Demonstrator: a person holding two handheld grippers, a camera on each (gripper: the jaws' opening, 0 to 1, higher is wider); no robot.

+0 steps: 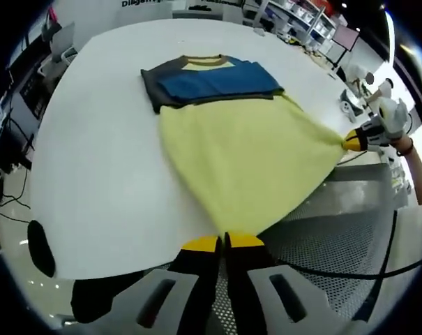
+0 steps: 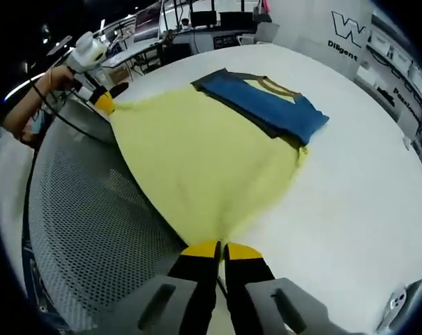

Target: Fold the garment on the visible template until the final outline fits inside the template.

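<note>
A yellow T-shirt (image 1: 245, 160) with folded-in blue and dark grey sleeves (image 1: 211, 80) lies on the white table (image 1: 99, 160). Its hem is stretched taut off the table's near edge. My left gripper (image 1: 222, 243) is shut on one hem corner. The right gripper (image 1: 353, 142) shows at the right of the left gripper view, pinching the other corner. In the right gripper view the shirt (image 2: 197, 160) spreads ahead, my right gripper (image 2: 220, 248) is shut on its hem corner, and the left gripper (image 2: 102, 102) holds the far corner at upper left. No template outline can be made out.
A perforated grey metal surface (image 2: 85, 230) lies under the hanging hem beside the table edge. A person's gloved hand (image 1: 392, 118) holds the other gripper. Shelves and desks (image 1: 294, 21) stand beyond the table; cables (image 1: 12, 139) hang at the left.
</note>
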